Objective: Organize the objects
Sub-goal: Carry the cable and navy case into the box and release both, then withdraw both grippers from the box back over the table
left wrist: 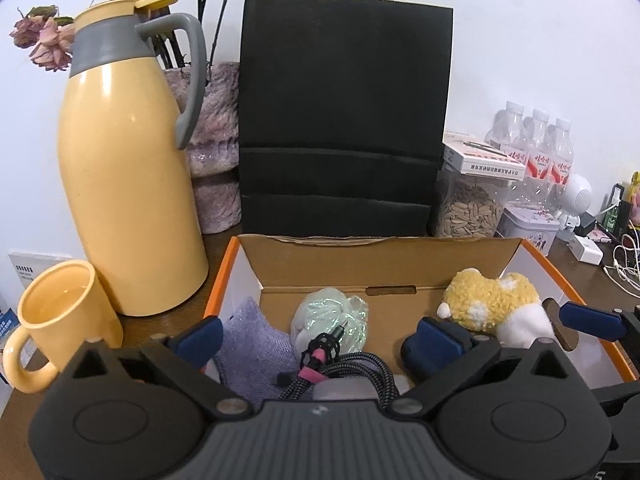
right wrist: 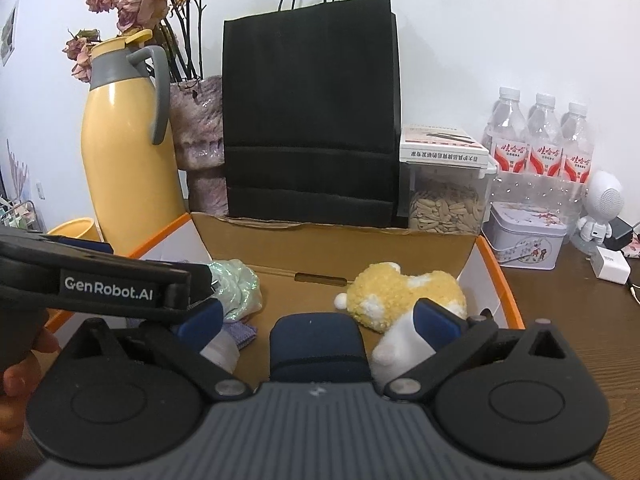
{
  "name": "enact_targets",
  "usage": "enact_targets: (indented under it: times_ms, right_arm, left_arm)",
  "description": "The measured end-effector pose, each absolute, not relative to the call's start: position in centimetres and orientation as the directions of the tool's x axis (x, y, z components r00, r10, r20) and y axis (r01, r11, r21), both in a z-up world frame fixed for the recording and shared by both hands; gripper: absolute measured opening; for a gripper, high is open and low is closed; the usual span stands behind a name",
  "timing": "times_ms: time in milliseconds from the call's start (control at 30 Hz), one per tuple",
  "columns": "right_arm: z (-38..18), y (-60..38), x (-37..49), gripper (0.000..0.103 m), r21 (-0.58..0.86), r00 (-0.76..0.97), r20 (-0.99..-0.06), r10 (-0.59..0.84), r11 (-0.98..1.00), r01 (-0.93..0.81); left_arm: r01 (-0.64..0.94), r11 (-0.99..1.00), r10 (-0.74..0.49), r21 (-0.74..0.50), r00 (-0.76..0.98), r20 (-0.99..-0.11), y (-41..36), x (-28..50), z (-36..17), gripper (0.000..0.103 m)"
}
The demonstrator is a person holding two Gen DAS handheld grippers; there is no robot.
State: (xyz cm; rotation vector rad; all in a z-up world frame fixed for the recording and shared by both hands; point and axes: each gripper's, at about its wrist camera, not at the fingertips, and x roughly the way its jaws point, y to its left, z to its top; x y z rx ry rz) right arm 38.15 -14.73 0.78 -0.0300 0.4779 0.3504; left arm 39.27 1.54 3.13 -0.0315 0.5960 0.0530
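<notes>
Cardboard box (left wrist: 256, 268): holds plush toy (left wrist: 490, 300) far right, cable (left wrist: 340, 368) near, gathered for tidying. Left gripper (left wrist: 316, 336) and right gripper (right wrist: 320, 320): both spread wide, empty, above the box.

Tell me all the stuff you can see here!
Cardboard box: one, brown with orange rim, in front.
Plush toy: one, yellow and white, in box, right.
Shiny bundle: one, pale green, in box.
Cloth: one, purple, in box, left.
Cable: one, black with pink tie, in box.
Pouch: one, navy, in box.
Jug: one, yellow and grey, left of box.
Mug: one, yellow, beside jug.
Paper bag: one, black, behind box.
Water bottles: three, clear, far right.
Left gripper: open.
Right gripper: open.
</notes>
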Motion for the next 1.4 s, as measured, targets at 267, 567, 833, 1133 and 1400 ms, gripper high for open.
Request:
enact_targets:
  times_ms: [267,567,833,1133,1400]
  right_arm:
    - [1.7,-15.0,36.5,0.103,0.04,0.843,-0.424,0.33,0.937,-0.346]
    - [1.9,-15.6,32.9,0.103,0.03,0.843,-0.414,0.342,0.931,-0.363]
    - [1.8,-16.2,29.6,0.103,0.014,0.845,-0.423,0.328,0.934,-0.356]
    - [0.7,-17.1,25.9,0.103,0.003,0.844,-0.438,0.311,0.939,-0.344]
    - [-1.3,-18.5,23.3,0.103,0.027,0.833,-0.472,0.288,0.949,-0.313]
  left_arm:
    - [-0.058,0.998,0.035,-0.028,0.86,-0.509,1.6,36.7,3.8,0.103]
    - [-0.048,0.998,0.022,-0.042,0.881,-0.472,1.6,32.8,3.6,0.103]
    - [-0.025,0.999,0.01,-0.03,0.901,-0.433,1.6,29.0,3.0,0.103]
    - [-0.03,0.999,0.01,-0.041,0.904,-0.427,2.5,25.0,2.0,0.103]
    - [-0.037,0.999,0.041,0.017,0.891,-0.453,2.6,22.7,-0.2,0.103]
